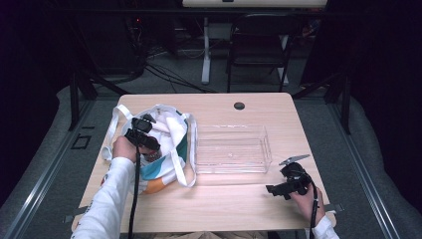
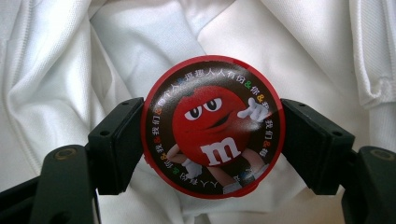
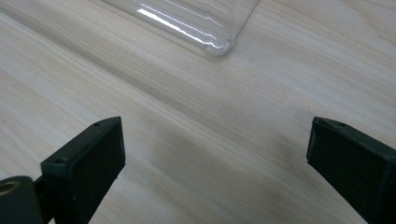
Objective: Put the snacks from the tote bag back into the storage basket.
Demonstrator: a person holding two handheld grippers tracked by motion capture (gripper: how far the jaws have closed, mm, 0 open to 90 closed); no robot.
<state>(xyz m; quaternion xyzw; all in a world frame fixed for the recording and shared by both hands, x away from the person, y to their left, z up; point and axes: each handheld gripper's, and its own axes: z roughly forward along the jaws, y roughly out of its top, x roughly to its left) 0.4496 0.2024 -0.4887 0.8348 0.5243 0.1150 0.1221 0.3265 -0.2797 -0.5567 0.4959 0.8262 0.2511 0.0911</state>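
I see a round red tin [image 2: 212, 126] with a red candy face on its lid, and it sits right between the two black jaws of my left tool [image 2: 212, 140]. One jaw presses on the tin's left edge and the other on its right edge, so the left tool has closed down tight on the tin and has hold of it. The lid faces the camera on that tool. White cloth lies all around and behind the tin. That cloth is the inside of the white bag [image 1: 171, 130].

In the high view, the left tool [image 1: 144, 139] points down into the open mouth of the white bag, so the tin is in the bag's mouth. The bag has teal and orange patches low on its side, and its straps lie loose on the worktop [image 1: 234, 199]. The bag lies on the left part of the worktop.

Just beside the bag, on its right, is a clear plastic tray [image 1: 232, 148]. I see nothing inside it.

My right tool [image 1: 278, 188] is well apart from the bag, past the tray, near the tray's right front corner. Its jaws stand wide open with nothing between them, just bare wood. A corner of the clear tray [image 3: 219, 44] shows a little way ahead of it.
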